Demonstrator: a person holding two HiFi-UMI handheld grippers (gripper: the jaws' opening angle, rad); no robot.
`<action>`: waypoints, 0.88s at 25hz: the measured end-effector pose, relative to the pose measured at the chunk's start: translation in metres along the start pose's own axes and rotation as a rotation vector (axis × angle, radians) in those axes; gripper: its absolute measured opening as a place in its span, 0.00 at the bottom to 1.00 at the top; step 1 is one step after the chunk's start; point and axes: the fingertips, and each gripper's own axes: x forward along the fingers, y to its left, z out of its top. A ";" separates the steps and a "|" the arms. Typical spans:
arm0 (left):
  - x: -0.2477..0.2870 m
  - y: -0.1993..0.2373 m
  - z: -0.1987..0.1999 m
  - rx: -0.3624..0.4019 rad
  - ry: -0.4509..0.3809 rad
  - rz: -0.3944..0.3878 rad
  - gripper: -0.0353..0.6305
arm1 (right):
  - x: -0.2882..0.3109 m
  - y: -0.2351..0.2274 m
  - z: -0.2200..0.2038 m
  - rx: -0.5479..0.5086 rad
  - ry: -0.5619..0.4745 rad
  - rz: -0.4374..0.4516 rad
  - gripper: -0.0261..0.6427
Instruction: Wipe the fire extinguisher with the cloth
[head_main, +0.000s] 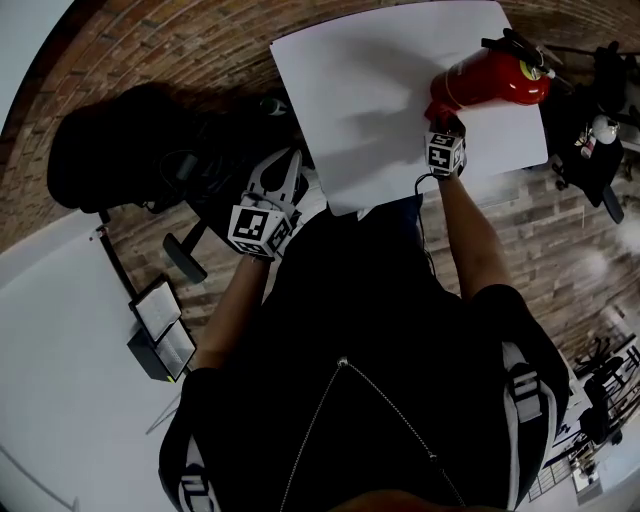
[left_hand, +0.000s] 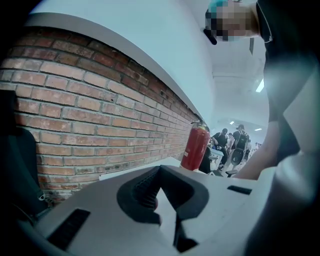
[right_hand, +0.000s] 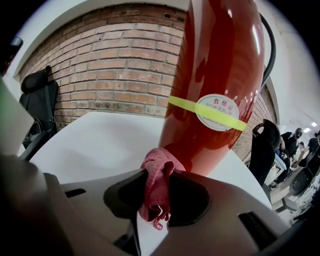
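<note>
A red fire extinguisher (head_main: 490, 78) stands on the white table (head_main: 370, 90) near its far right corner; it fills the right gripper view (right_hand: 220, 85) with a yellow band and round label. My right gripper (head_main: 444, 150) is shut on a red cloth (right_hand: 157, 185), whose bunched top touches the extinguisher's lower body. The cloth shows as a red patch (head_main: 436, 112) at the extinguisher's base. My left gripper (head_main: 268, 205) hangs off the table's near left edge, jaws closed with nothing between them (left_hand: 160, 202). From there the extinguisher (left_hand: 195, 147) appears far off and upright.
A brick wall (left_hand: 90, 120) runs behind the table. A black office chair (head_main: 130, 150) stands left of the table, and another black chair (right_hand: 264, 145) right of the extinguisher. Several people (left_hand: 235, 142) and dark equipment (head_main: 600, 120) are further off to the right.
</note>
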 end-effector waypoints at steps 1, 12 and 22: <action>-0.002 0.001 0.000 0.001 0.001 0.005 0.08 | 0.002 0.000 -0.002 0.002 0.008 0.000 0.20; -0.026 0.015 -0.006 0.014 0.000 0.044 0.08 | 0.024 0.006 -0.019 0.023 0.078 -0.004 0.20; -0.030 0.016 -0.001 0.001 -0.030 -0.008 0.08 | -0.019 0.020 0.002 0.024 0.044 0.009 0.20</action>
